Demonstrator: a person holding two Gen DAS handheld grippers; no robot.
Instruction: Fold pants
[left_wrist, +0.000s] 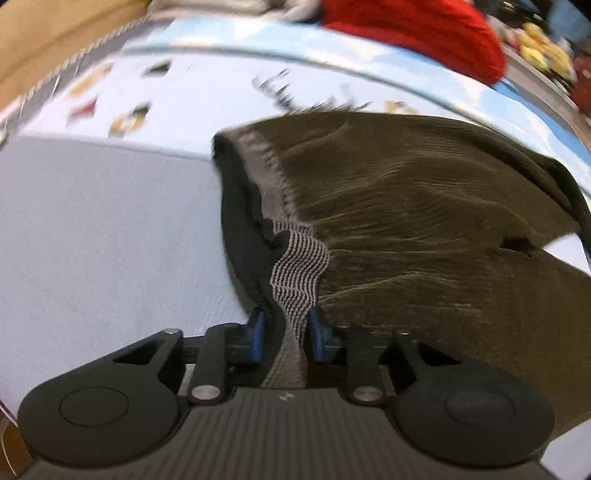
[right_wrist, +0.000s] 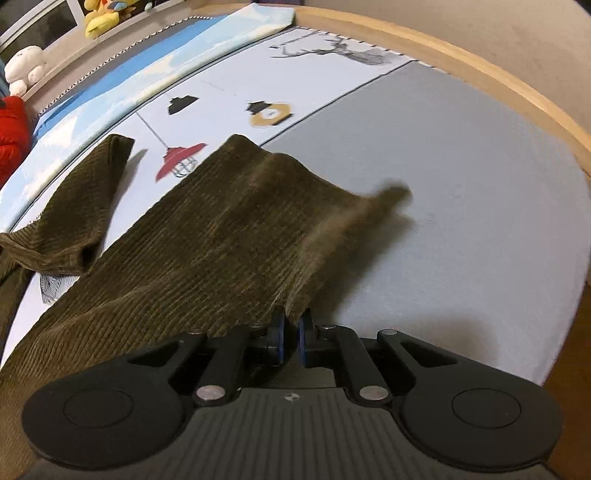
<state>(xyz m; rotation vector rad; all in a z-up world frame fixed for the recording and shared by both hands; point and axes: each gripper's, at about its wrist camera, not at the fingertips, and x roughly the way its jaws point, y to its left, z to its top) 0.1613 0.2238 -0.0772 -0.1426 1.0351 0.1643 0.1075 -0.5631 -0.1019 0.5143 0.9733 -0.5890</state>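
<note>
Fold looks only at its start: the pants (right_wrist: 207, 236) lie spread over the bed sheet (right_wrist: 461, 206) in centre-left of right wrist view, w/ the two legs apart. Right gripper (right_wrist: 291, 334) is closed on a leg edge, and left gripper (left_wrist: 286, 334) pinches the waistband lining (left_wrist: 299, 266) at lower centre, so every fold is still left, I think.

**Colours and patterns around the olive pants**

Pants (right_wrist: 207, 236) showing olive-brown ribbed corduroy; waistband lining (left_wrist: 299, 266) showing grey-and-black wavy stripes. Sheet (right_wrist: 461, 206) under the pants showing pale grey, with red, yellow and black lamp prints (right_wrist: 269, 112) beyond them. Red garment (left_wrist: 417, 33) lying past the pants. Gripper pads (right_wrist: 301, 339) showing blue on black frames.
</note>
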